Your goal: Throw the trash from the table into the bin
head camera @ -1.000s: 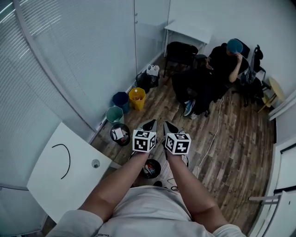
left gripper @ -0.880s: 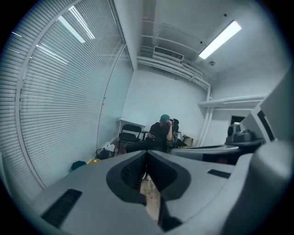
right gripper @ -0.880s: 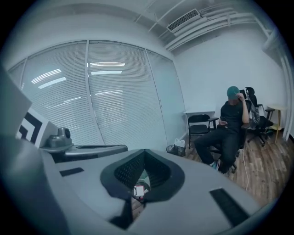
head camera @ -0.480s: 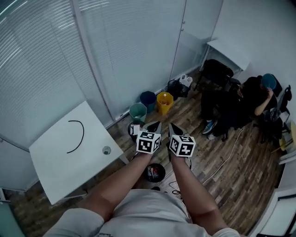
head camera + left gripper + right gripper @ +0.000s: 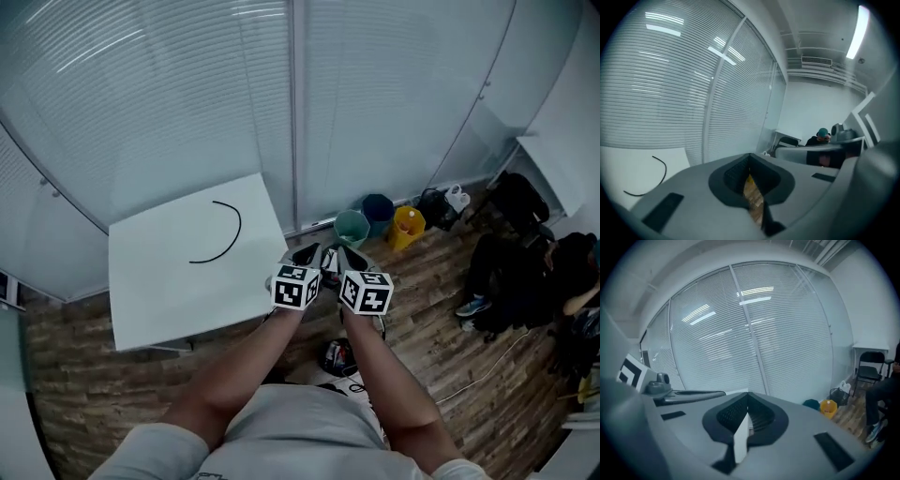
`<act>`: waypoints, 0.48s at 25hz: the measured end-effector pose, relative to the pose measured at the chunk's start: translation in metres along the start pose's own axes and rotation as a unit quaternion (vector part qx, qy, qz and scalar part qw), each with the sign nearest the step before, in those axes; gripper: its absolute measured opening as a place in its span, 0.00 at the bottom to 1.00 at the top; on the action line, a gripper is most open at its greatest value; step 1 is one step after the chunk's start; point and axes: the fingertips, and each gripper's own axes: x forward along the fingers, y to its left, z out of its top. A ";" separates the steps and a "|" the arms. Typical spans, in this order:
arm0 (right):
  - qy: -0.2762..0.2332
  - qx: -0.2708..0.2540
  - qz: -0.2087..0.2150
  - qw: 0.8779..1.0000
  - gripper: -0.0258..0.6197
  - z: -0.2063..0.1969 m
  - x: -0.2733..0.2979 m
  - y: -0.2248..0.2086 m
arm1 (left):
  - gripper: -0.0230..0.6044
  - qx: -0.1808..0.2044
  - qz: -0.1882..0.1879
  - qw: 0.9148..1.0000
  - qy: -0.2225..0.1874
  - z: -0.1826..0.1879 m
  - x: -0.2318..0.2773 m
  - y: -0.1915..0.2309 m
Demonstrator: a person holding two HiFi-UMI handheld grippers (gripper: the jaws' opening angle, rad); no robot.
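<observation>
Left gripper and right gripper both closed, empty, near white table bearing black cable; teal bin beyond

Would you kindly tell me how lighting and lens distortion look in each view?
Head view: even, cool light; the fisheye bows the white slatted blinds. Left gripper view: the bright ceiling strip light glares; corners go black. Right gripper view: lamp reflections streak the blinds; corners dark.

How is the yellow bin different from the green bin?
The yellow bin is bright yellow; the green bin is pale teal-green. The green bin stands nearer the white table; the yellow bin stands farther along, beside a black bag. Both stand upright, tops open, on the wooden floor by the blinds.
</observation>
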 end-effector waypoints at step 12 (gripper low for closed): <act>0.023 -0.038 0.088 0.995 0.05 0.011 0.114 0.147 | 0.05 -0.037 0.091 0.995 -0.027 0.021 -0.069 0.170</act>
